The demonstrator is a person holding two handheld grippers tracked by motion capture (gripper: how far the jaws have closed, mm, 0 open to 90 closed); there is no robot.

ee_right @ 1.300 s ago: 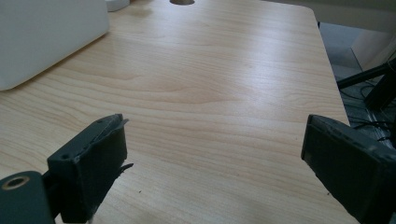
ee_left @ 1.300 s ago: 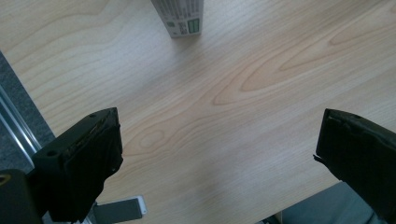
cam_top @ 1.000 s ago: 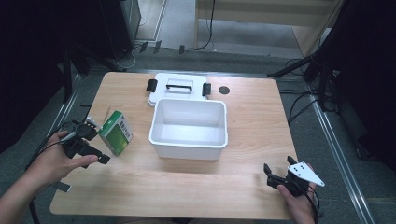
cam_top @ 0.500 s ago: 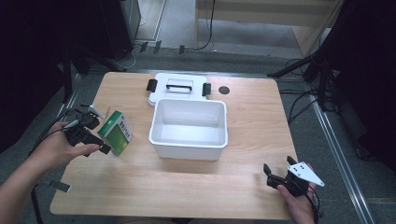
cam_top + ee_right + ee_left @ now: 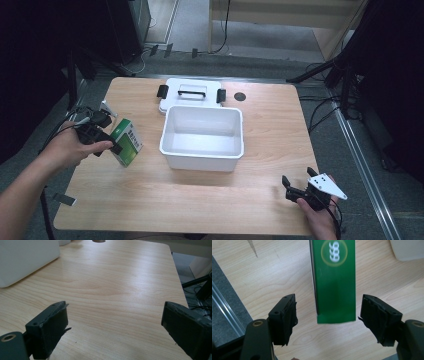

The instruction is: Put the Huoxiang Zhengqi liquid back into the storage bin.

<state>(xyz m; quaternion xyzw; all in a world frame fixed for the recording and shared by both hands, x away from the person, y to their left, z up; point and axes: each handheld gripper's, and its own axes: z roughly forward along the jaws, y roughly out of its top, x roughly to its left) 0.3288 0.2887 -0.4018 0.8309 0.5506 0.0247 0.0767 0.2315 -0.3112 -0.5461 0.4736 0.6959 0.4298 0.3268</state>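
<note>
- Wooden table (image 5: 210,205): pale grain, rounded corners, bearing everything below; dark floor and cables around it.
- White tub (image 5: 202,159): open, at mid-table, looking bare inside from the high view; a corner also visible at top left of the right gripper view (image 5: 22,260) and at top right of the left gripper view (image 5: 409,250).
- White lid (image 5: 175,100): flat on the table just behind the tub, touching or nearly touching its far rim, with a dark handle on top and a black clip at each end.
- Green box (image 5: 127,142): standing on the table just left of the tub, apart from it; white side panel turned toward the tub; in the left gripper view (image 5: 335,290) a green face with a round yellow-ringed mark, print blurred, possibly "999".
- Left gripper (image 5: 111,145): held in the left hand (image 5: 70,147) at the table's left edge, jaws spread wide; in the left gripper view (image 5: 329,315) one jaw on each side of the box's near end, with wood showing in both gaps, so no contact.
- Right gripper (image 5: 299,184): held low at the near right corner of the table, well apart from tub and box, grey three-cornered plate on top; in the right gripper view (image 5: 115,322) jaws spread wide over bare wood, nothing between them.
- Small dark round spot (image 5: 240,96): on the tabletop just right of the lid.
</note>
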